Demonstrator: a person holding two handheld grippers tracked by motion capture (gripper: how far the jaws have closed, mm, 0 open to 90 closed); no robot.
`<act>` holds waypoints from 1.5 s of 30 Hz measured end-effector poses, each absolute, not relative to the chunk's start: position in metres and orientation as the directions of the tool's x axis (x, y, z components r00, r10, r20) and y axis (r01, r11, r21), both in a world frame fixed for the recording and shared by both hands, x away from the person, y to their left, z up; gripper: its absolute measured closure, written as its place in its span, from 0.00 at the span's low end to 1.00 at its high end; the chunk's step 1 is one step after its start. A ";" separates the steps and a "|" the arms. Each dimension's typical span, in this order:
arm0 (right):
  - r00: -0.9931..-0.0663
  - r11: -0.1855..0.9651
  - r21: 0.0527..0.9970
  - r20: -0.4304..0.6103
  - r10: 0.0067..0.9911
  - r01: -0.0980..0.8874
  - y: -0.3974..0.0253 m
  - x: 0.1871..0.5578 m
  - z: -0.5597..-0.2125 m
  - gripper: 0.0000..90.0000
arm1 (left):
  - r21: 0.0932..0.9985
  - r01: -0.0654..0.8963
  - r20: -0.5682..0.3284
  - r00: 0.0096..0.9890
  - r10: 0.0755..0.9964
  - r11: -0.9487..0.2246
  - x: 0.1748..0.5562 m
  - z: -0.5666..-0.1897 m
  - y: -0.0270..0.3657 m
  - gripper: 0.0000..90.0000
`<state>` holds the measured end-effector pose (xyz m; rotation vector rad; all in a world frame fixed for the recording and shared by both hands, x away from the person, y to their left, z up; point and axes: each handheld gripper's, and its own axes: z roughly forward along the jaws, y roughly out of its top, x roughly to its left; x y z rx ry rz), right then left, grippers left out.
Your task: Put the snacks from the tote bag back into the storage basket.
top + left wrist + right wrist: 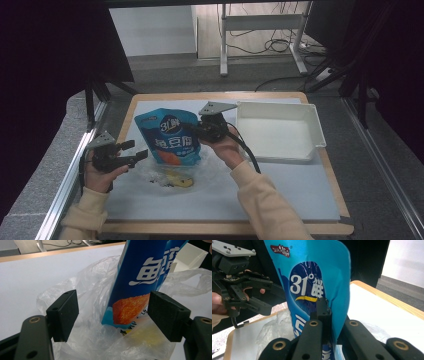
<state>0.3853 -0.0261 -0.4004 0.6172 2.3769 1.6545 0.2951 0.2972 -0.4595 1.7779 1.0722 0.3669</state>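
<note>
High view, desk: I see the desk (300, 190) with its pale mat, a wooden edge round it, and my two forearms coming in from the bottom.
White tray: the tray (280, 131) sits on the right half of the desk, well apart from the work.
Blue pouch: the blue pouch (170, 137) stands between my two claws, left of the tray, its lower end down inside the clear plastic bag (167, 176).
Pouch axis: long axis runs roughly upright, tilted a little; printed face turned toward me, bottom seal pointing down into the bag, top end up and away.
Right claw: my right claw (202, 129) is clamped on the pouch's side edge and carries its weight.
Left claw: my left claw (131, 152) hangs parted just left of the bag, gripping nothing; in its own view the jaws stand either side of the pouch's bottom corner without touching.
Yellow item: something yellow (179, 181) lies in the bag under the pouch; I cannot tell what.
Risk, slip: I judge the edge-only pinch could let the slick pouch swing or slide out.
Risk, bag: with nothing holding the film, I expect the bag may drag along or collapse.
</note>
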 end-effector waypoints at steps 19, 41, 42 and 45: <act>-0.886 0.237 0.940 0.118 0.449 0.245 -0.020 0.380 -0.401 0.98 | 0.855 0.505 -0.219 0.556 0.802 -0.117 0.295 -0.460 0.300 0.28; -0.899 0.224 0.949 0.109 0.425 0.222 -0.002 0.371 -0.390 0.99 | 0.855 0.508 -0.225 0.545 0.807 -0.105 0.295 -0.462 0.306 0.28; -0.900 0.226 0.949 0.108 0.423 0.220 -0.002 0.371 -0.389 0.99 | 0.855 0.508 -0.225 0.545 0.807 -0.105 0.295 -0.462 0.306 0.28; -0.901 0.225 0.951 0.102 0.421 0.213 0.000 0.370 -0.386 0.99 | 0.855 0.508 -0.224 0.545 0.808 -0.105 0.295 -0.461 0.307 0.28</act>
